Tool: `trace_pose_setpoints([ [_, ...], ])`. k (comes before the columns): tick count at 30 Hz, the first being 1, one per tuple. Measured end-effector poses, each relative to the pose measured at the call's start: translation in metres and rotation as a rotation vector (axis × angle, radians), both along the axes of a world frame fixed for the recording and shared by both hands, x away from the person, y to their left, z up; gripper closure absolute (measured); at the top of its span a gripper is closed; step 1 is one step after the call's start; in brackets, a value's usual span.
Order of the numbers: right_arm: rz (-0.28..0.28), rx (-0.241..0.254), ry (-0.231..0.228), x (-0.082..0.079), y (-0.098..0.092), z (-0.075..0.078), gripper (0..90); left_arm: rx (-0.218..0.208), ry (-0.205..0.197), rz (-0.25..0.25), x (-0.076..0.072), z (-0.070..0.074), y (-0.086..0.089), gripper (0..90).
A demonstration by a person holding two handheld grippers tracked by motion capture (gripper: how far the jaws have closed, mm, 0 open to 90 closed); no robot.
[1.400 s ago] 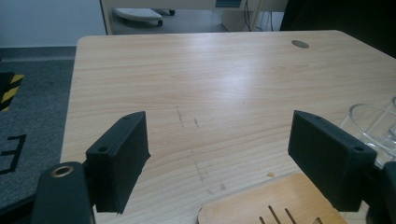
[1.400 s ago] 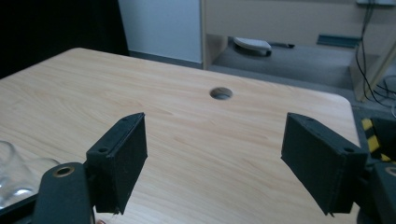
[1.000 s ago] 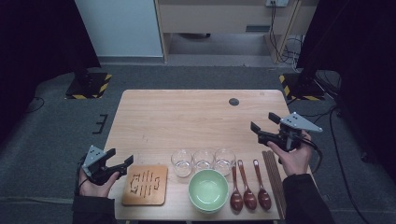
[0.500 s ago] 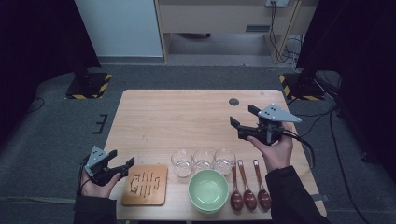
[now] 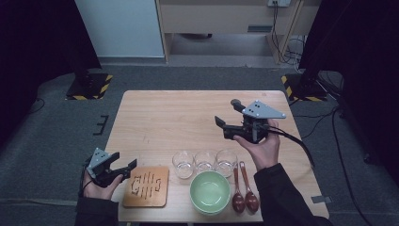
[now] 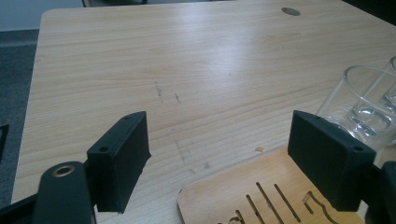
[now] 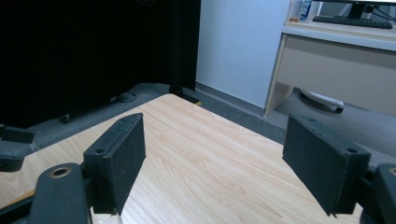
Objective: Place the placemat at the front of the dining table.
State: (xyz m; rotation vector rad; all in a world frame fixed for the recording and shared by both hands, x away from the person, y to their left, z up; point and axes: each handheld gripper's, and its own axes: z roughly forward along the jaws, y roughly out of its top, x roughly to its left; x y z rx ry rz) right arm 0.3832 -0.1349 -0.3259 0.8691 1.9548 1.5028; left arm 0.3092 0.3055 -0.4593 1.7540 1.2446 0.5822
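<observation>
The right gripper is hovering over the middle of the table, jaws apart and gripping nothing, pointing left. The three glasses are standing in a left-to-right row just nearer than it, so this hand is closer to them. The left gripper is resting at the near left edge beside the wooden trivet, jaws likewise apart and empty.

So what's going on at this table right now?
A person holds a two-jaw gripper in each hand over a wooden table. Both are open and hold nothing. The right gripper hangs above the table behind three glasses. The left gripper sits at the near left edge, beside a slotted wooden coaster. A green bowl and two dark spoons lie untouched in front.
</observation>
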Motion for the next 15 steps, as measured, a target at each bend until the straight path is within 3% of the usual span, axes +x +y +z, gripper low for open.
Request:
trace_pose_setpoints([
  [9, 0.038, 0.017, -0.008, -0.004, 0.031, 0.013, 21.4, -0.007, -0.001, 0.004, 0.0, 0.0, 0.0, 19.9],
  [15, 0.057, 0.003, -0.008, -0.008, 0.052, 0.017, 21.5, -0.009, 0.0, 0.006, 0.0, 0.0, 0.001, 19.9],
])
